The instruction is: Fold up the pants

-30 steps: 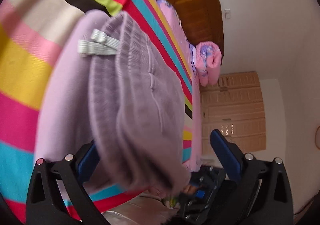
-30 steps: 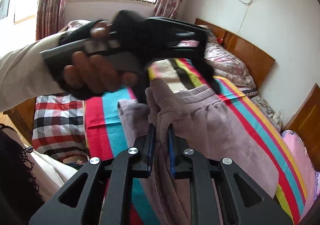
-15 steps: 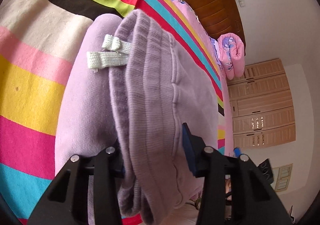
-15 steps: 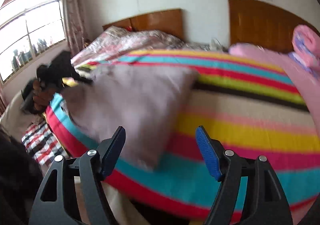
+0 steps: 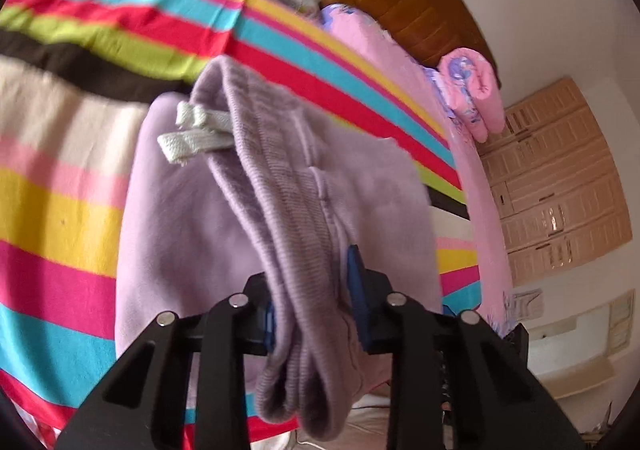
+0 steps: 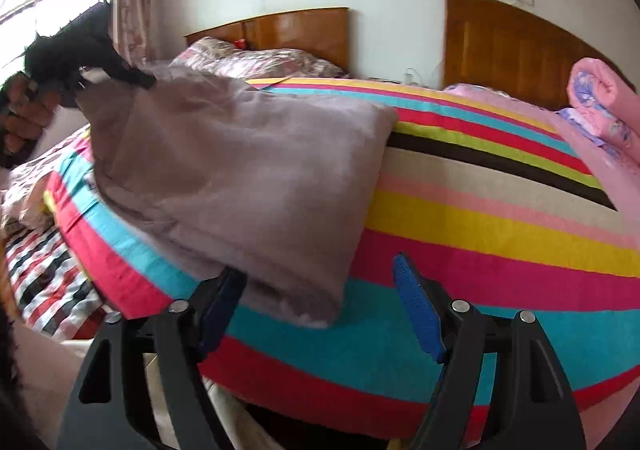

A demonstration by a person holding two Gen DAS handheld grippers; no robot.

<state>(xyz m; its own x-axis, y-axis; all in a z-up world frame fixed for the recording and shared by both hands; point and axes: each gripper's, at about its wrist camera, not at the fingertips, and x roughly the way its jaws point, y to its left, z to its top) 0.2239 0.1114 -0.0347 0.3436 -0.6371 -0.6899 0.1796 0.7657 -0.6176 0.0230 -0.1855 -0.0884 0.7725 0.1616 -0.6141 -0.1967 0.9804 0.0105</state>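
Left wrist view: left gripper (image 5: pixel 312 302) clamped on the ribbed waistband of the lilac pants (image 5: pixel 272 210), mid-frame on the striped bed (image 5: pixel 60 210). Soft, floppy fleece imo, so grab thick edges.

Right wrist view: right gripper (image 6: pixel 320 314) wide open w/ nothing in it, pants' folded end just above, center-left.

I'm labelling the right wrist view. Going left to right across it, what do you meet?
Left gripper clamping the pants, pants, striped bedspread, rolled pink quilt.
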